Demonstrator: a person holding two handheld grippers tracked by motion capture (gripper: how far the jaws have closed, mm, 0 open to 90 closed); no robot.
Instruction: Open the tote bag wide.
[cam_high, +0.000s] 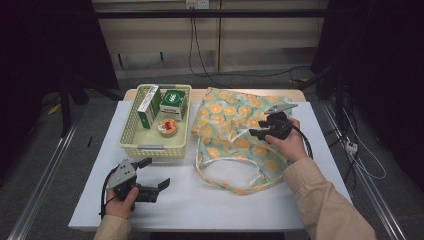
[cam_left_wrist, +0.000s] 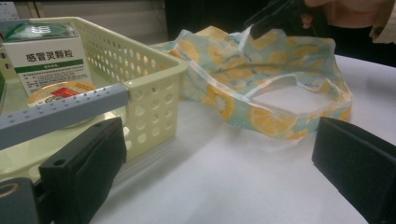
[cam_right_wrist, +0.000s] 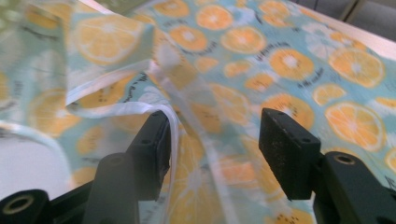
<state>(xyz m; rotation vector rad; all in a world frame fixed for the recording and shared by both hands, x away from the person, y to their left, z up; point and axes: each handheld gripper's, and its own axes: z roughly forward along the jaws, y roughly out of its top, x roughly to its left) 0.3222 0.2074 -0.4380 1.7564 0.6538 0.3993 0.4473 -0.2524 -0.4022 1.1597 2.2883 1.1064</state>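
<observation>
A cloth bag (cam_high: 235, 140) printed with orange slices on pale blue lies on the right half of the white table (cam_high: 200, 200), its white-edged mouth facing the near side. My right gripper (cam_high: 257, 126) hovers over the middle of the bag, open. In the right gripper view the jaws (cam_right_wrist: 215, 135) stand apart above the fabric (cam_right_wrist: 243, 42), and a white hem lies against the left jaw without being pinched. My left gripper (cam_high: 156, 172) rests low at the near left, open, with nothing between its jaws (cam_left_wrist: 217, 140). The bag (cam_left_wrist: 261, 70) lies beyond them.
A pale yellow perforated basket (cam_high: 150, 147) stands at the back left, holding a white-and-green box (cam_high: 149, 105), a green box (cam_high: 172, 104) and a round tin (cam_high: 167, 127). From the left gripper the basket wall (cam_left_wrist: 154, 74) is close on the left. Cables run on the floor behind.
</observation>
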